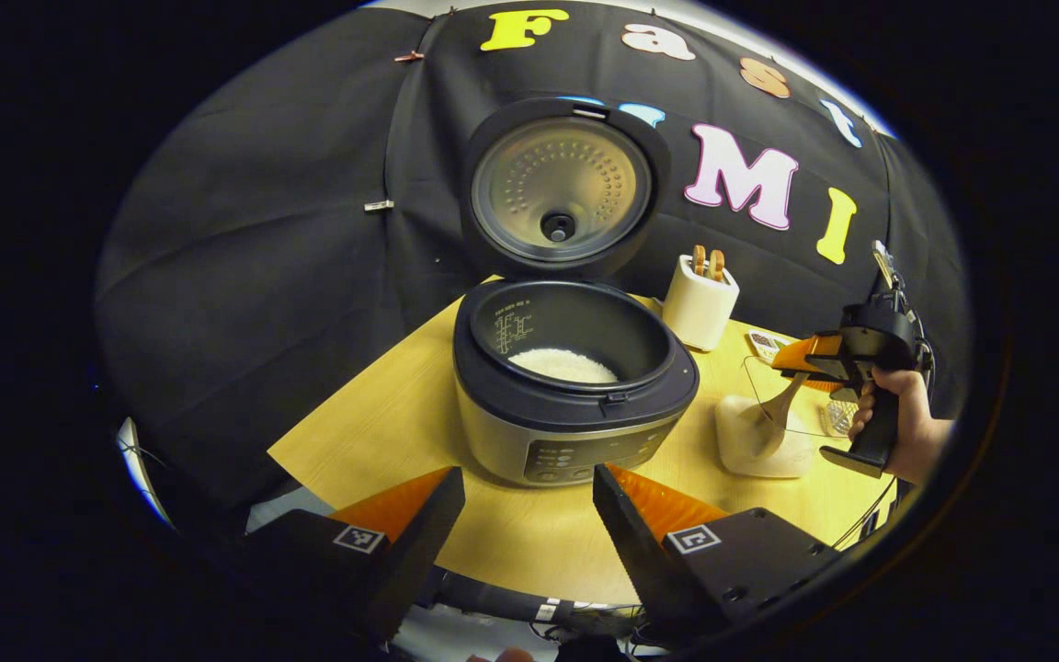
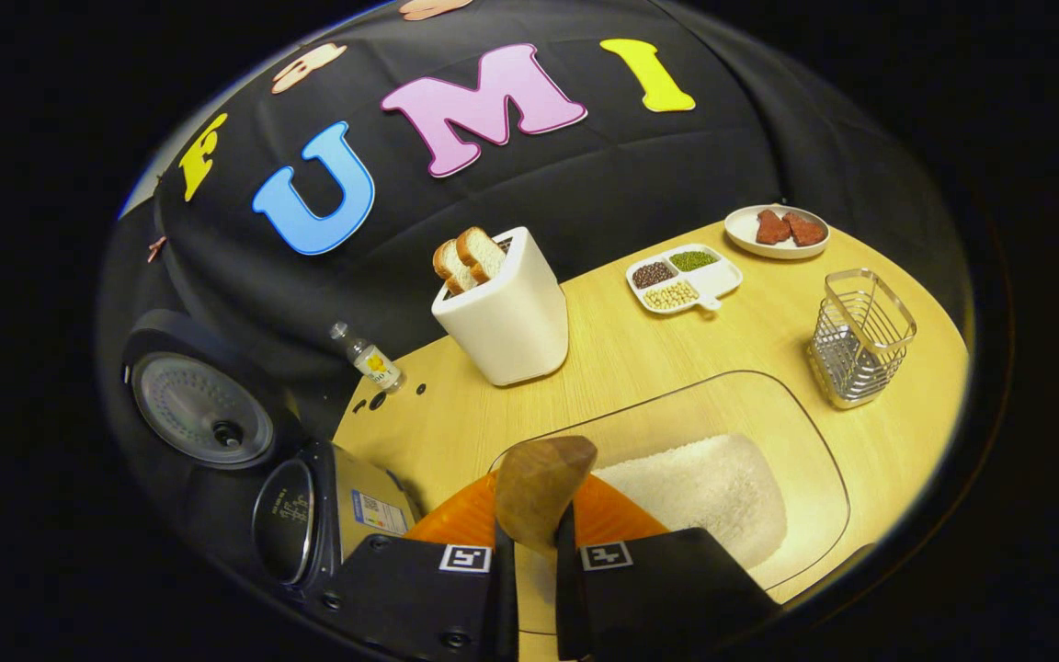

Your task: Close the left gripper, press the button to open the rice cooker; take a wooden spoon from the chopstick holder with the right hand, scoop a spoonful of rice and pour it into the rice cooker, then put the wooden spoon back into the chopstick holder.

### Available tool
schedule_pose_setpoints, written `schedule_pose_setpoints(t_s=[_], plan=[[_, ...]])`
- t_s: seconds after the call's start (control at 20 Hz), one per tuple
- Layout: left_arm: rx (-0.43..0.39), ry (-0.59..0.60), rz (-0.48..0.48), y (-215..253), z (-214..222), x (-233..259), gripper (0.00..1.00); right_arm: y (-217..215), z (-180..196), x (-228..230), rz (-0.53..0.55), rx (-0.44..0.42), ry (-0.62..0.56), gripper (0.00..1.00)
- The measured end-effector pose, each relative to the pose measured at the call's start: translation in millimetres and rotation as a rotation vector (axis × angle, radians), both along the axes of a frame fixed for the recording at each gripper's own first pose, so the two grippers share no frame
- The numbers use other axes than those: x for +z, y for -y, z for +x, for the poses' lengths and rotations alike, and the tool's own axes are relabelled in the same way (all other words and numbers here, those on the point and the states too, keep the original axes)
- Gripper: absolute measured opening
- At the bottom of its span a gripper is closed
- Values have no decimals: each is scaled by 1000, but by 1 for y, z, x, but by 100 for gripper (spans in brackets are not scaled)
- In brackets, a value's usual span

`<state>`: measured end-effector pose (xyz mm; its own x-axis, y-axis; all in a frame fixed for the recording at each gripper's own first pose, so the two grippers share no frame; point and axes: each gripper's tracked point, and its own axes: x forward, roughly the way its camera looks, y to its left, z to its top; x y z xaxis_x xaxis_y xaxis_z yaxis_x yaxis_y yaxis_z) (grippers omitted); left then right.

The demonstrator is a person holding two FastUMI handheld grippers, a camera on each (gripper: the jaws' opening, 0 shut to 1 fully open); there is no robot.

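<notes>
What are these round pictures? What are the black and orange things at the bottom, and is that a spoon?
A person holds a set of tongs in each hand, and a small camera rides on each. The left gripper view looks past the open left tongs at a rice cooker with its lid up and some rice inside. Farther off you see a hand holding the right tongs, dipping a wooden spoon into a clear rice container.

The right gripper view rides on those right tongs. They are pinching the wooden spoon's handle above the rice container.

On the wooden table also stand a toaster with bread, a wire chopstick holder, a tray of beans, a small plate and a little bottle.
</notes>
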<state>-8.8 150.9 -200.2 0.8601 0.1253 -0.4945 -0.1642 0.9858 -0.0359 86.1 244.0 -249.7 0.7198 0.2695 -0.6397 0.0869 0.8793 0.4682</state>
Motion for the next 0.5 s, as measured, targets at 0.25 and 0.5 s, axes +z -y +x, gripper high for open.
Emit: schedule_pose_setpoints(t_s=[0.25, 0.5], plan=[[-17, -3, 5, 5, -4, -1, 96, 36, 6, 10, 63, -105, -21, 20], [-49, 17, 25, 15, 2, 7, 96, 79, 5, 12, 118, -211, -45, 16]])
